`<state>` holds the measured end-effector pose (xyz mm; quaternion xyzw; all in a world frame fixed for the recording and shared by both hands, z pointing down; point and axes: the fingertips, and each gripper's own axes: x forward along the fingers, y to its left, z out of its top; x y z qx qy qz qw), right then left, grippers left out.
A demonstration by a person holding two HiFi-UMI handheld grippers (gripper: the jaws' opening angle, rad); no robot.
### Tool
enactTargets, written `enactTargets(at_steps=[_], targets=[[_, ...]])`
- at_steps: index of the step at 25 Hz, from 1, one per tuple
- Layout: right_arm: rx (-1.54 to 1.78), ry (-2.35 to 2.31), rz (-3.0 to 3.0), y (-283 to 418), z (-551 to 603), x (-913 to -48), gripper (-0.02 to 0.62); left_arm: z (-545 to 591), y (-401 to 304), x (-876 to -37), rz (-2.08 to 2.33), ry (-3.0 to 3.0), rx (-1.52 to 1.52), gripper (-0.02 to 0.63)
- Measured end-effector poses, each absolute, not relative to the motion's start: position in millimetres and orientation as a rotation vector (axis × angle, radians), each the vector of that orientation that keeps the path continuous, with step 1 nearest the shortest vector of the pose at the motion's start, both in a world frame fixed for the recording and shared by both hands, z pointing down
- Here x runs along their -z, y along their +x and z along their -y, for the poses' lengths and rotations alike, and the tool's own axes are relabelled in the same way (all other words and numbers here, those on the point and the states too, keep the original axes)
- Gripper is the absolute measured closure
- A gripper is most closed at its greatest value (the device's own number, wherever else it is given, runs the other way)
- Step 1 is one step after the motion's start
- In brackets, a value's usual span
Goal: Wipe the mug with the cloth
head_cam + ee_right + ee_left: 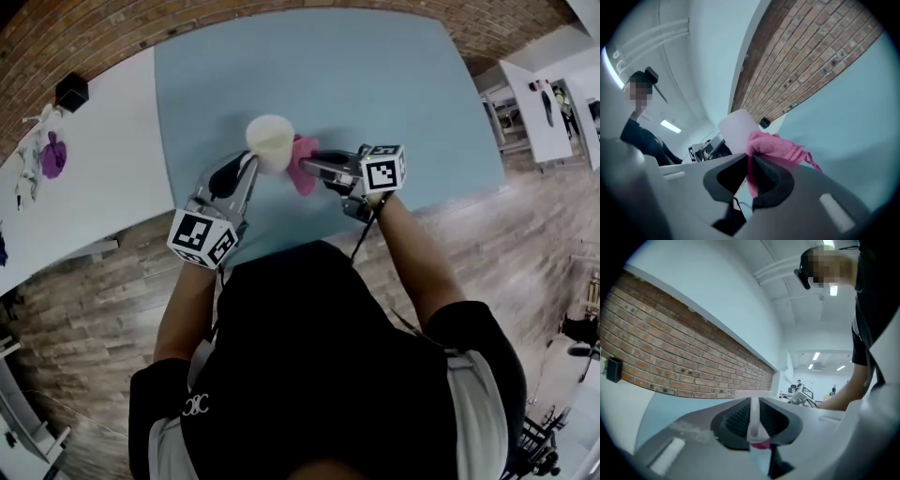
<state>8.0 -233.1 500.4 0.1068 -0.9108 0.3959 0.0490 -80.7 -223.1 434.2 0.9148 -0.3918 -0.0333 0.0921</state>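
Note:
A cream mug (pixel 270 143) is held up over the light blue table (pixel 394 84). My left gripper (pixel 246 169) comes in from the lower left and is shut on the mug's thin white handle (pixel 753 420), which stands pinched between the black pads (pixel 736 420). From the right, my right gripper (pixel 314 166) is shut on a pink cloth (pixel 304 161). The cloth (pixel 774 146) bunches out past the jaws and presses against the side of the mug (pixel 737 129). A bit of pink cloth (pixel 761 445) shows under the handle in the left gripper view.
A brick wall (pixel 187 14) runs along the table's far edge. A white table (pixel 84 178) stands to the left with a black box (pixel 71 91) and some small purple and white items (pixel 42 155). Wooden floor (pixel 525 234) lies around the person.

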Motion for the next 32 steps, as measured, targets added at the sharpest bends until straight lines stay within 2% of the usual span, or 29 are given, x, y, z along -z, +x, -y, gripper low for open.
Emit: enactTargets(at_steps=[8, 19, 25, 32], targets=[[-1.369, 0.497, 2.885, -31.7, 231.4, -496.4, 0.552, 243.8, -96.4, -421.4, 1.276, 2.598, 0.213, 0.552], [-1.235, 0.376, 2.888, -81.2, 203.7, -499.8, 0.552, 231.7, -90.9, -422.8, 1.281, 2.510, 0.278, 0.552], [-1.247, 0.475, 2.895, -66.8, 213.4, -507.9, 0.552, 216.2, -80.3, -421.8, 1.251, 2.553, 0.244, 0.552], [-1.274, 0.585, 2.940, -31.1, 230.3, -505.3, 0.554, 211.5, -102.2, -426.8, 1.317, 2.501, 0.253, 0.552]])
